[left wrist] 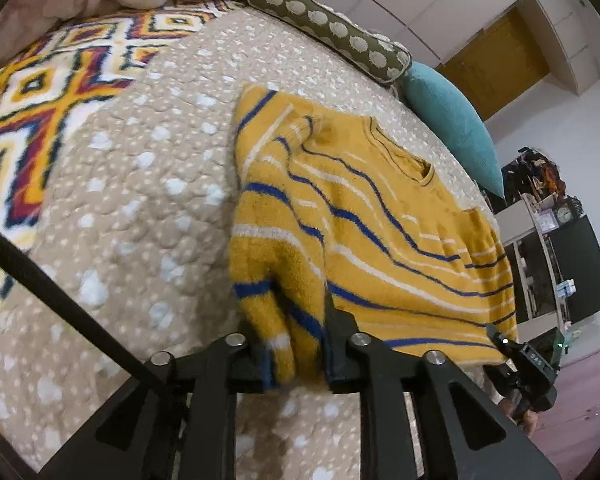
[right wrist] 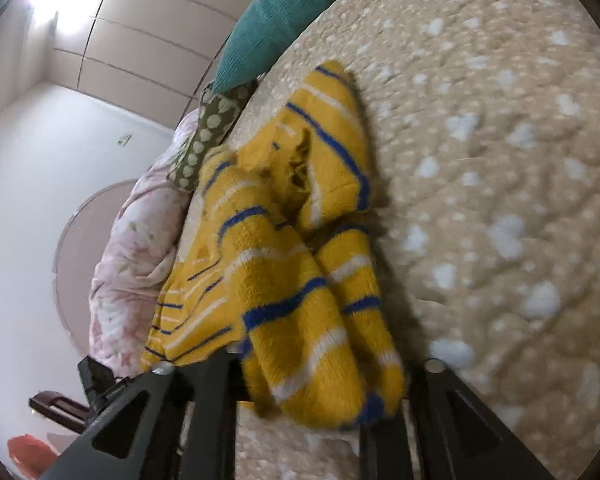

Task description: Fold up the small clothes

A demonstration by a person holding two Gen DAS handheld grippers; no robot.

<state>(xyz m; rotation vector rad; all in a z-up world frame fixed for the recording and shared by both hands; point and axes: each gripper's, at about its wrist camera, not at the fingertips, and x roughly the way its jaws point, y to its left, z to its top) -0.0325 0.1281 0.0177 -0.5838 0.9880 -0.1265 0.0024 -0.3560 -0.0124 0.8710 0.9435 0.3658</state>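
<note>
Folding looks barely begun: left gripper (left wrist: 296,356) and right gripper (right wrist: 320,396) each pinch a hem corner of the yellow striped sweater (left wrist: 364,216), otherwise spread on the quilted bedspread (left wrist: 140,184).

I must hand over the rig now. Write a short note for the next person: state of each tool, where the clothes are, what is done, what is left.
Left tool: shut on a bunched striped end of the yellow sweater, probably a sleeve cuff.
Right tool: shut on another striped end of the same sweater, likely the other sleeve.
Sweater: on the beige quilted bedspread, body mostly flat, neckline toward the teal pillow.
Done: both ends gripped and raised off the bedspread.
Left: probably lay both ends across the body, release, then fold the body and smooth it. No finished fold shows yet.
</note>
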